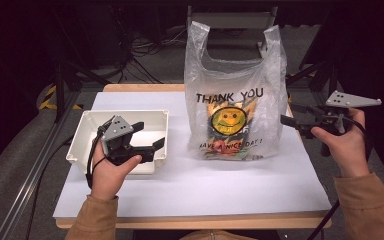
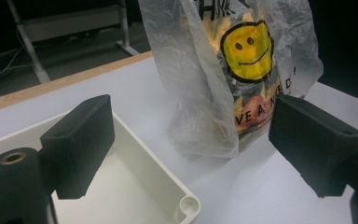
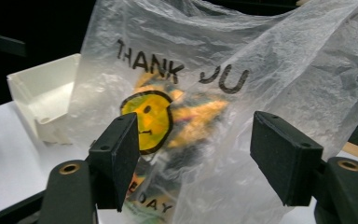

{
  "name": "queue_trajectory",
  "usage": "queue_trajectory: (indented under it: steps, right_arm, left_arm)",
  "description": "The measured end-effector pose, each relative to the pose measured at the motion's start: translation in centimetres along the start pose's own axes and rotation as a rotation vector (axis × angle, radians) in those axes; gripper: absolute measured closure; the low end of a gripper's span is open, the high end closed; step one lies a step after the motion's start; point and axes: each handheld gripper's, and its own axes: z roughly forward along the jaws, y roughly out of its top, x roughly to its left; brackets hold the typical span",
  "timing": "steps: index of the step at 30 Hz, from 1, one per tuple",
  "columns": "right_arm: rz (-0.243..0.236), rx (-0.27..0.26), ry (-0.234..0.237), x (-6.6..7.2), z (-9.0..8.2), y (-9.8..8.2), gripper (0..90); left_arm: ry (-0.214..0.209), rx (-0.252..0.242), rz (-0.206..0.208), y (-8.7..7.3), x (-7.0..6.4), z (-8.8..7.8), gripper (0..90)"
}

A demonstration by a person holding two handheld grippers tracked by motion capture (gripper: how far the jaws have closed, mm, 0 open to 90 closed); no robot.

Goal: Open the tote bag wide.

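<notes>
A clear plastic bag (image 1: 232, 95) printed "THANK YOU" with a yellow smiley stands upright in the middle of the table, handles up, with orange and yellow contents blurred inside. My left gripper (image 1: 151, 134) hovers over the right part of a white bin (image 1: 87, 131), jaws open and empty, pointing at the bag (image 2: 242, 70). My right gripper (image 1: 287, 116) is held just off the bag's right side, jaws open, nothing between them. In the right gripper view the bag (image 3: 205, 93) fills the space ahead of that gripper (image 3: 196, 158).
The white bin (image 2: 144, 172) looks empty and sits left of the bag on the white tabletop (image 1: 195, 185). The bin's corner (image 3: 42, 93) lies beyond the bag in the right gripper view. Dark floor, cables and metal frames surround the table.
</notes>
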Motion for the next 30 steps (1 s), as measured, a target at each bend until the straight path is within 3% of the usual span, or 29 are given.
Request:
queue_trajectory:
  steps: [11,23,30]
  right_arm:
    - [0.026,0.023,-0.073,-2.2,2.8,1.7,31.9]
    - [0.066,0.026,-0.088,-4.3,4.8,2.0,30.3]
    - [0.132,0.034,-0.108,-6.4,6.1,1.7,28.7]
  left_arm:
    - [-0.014,0.030,0.006,-0.6,-0.1,0.6,14.5]
    - [-0.016,0.031,-0.001,-0.8,0.0,0.6,14.2]
    - [-0.017,0.038,-0.001,-1.0,0.2,0.6,14.1]
